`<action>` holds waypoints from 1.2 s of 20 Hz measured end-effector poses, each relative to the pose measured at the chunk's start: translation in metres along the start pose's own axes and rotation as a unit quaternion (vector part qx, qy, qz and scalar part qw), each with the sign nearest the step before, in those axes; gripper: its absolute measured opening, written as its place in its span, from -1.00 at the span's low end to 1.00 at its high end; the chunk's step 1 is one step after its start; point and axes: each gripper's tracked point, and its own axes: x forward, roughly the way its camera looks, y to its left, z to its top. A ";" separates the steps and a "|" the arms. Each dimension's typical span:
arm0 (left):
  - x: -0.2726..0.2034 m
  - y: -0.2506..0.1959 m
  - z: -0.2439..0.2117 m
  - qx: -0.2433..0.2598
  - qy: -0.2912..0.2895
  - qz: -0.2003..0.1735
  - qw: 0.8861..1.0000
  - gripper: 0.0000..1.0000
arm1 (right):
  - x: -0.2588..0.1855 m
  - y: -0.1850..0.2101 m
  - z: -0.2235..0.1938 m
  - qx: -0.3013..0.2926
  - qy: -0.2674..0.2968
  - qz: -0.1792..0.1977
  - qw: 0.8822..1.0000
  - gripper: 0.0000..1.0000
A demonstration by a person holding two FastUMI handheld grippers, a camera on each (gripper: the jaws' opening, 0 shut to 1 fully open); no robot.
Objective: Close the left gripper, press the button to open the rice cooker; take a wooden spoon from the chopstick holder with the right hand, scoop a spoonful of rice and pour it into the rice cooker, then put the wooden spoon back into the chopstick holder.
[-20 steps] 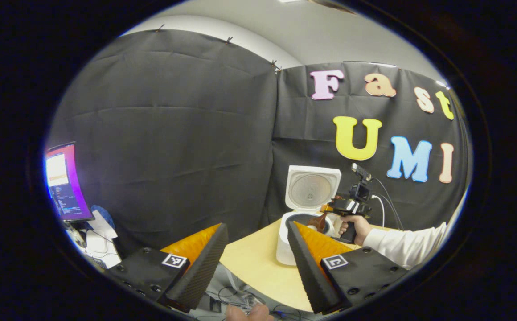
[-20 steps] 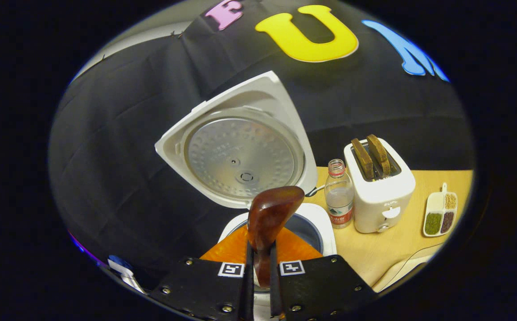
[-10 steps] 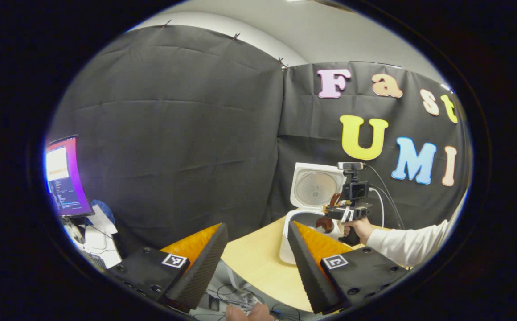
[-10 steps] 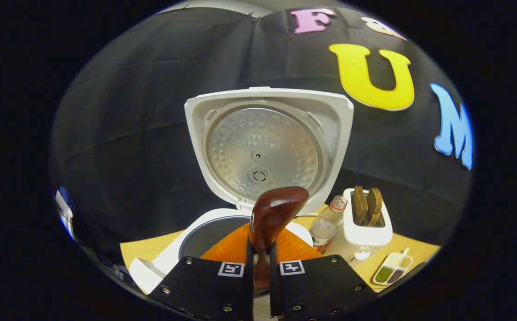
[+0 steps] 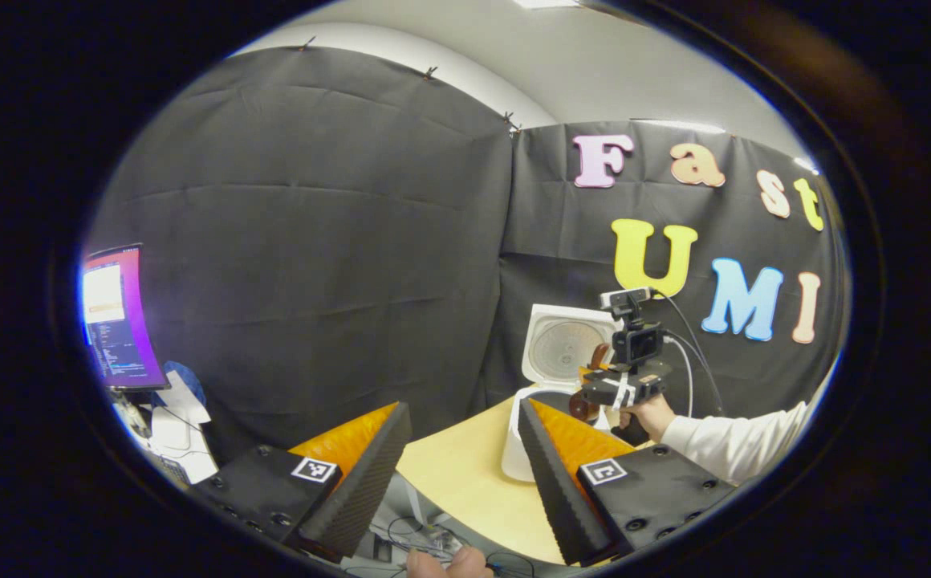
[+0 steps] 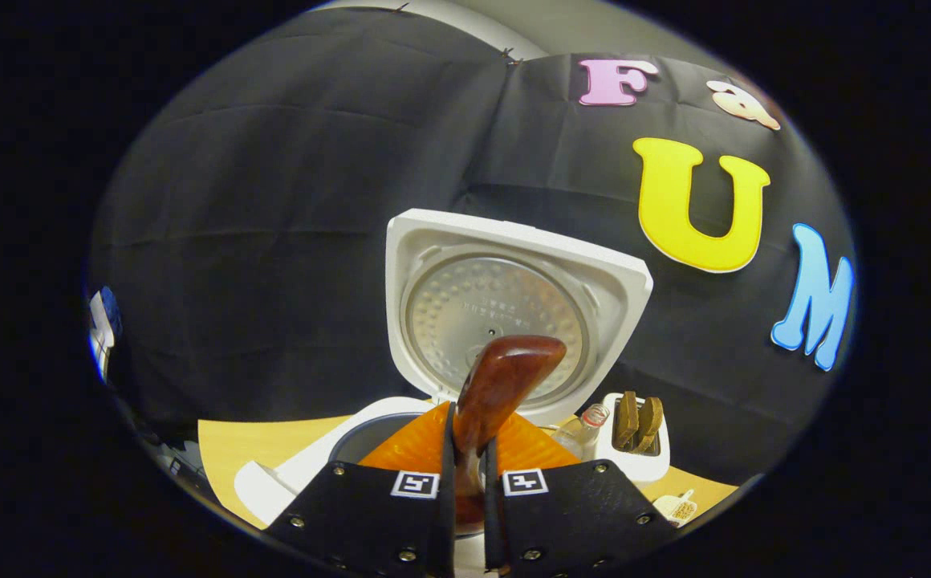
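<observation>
Right gripper (image 6: 465,482) low centre, fingers clamped on wooden spoon (image 6: 502,384), bowl raised before open rice cooker (image 6: 514,321). Left gripper (image 5: 461,474) fingers spread wide, empty.

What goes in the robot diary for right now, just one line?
right gripper: shut on wooden spoon | spoon: above rice cooker | cooker lid: open | left gripper: open, holding nothing

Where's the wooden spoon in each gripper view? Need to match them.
Left gripper view: wooden spoon right of centre, far off, in the right gripper, before the cooker.
Right gripper view: bottom centre, spoon clamped upright between the fingers.
Shared landmark: the rice cooker's raised lid.
</observation>
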 end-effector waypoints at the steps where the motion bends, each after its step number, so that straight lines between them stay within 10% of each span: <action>1: -0.004 0.001 0.001 -0.001 -0.003 -0.001 1.000 0.76 | 0.000 0.002 0.003 0.037 0.004 0.011 0.999 -0.71; 5: -0.013 0.017 0.003 -0.004 -0.007 0.005 1.000 0.89 | 0.010 -0.007 0.007 0.241 0.029 0.034 0.969 -0.70; 16: -0.021 0.027 0.024 -0.033 -0.044 -0.036 0.998 0.77 | -0.066 -0.042 0.032 0.498 0.013 0.073 0.864 -0.70; 24: -0.018 -0.013 -0.010 -0.063 -0.025 -0.161 0.985 0.77 | -0.232 -0.165 0.001 0.504 -0.036 -0.045 0.862 -0.71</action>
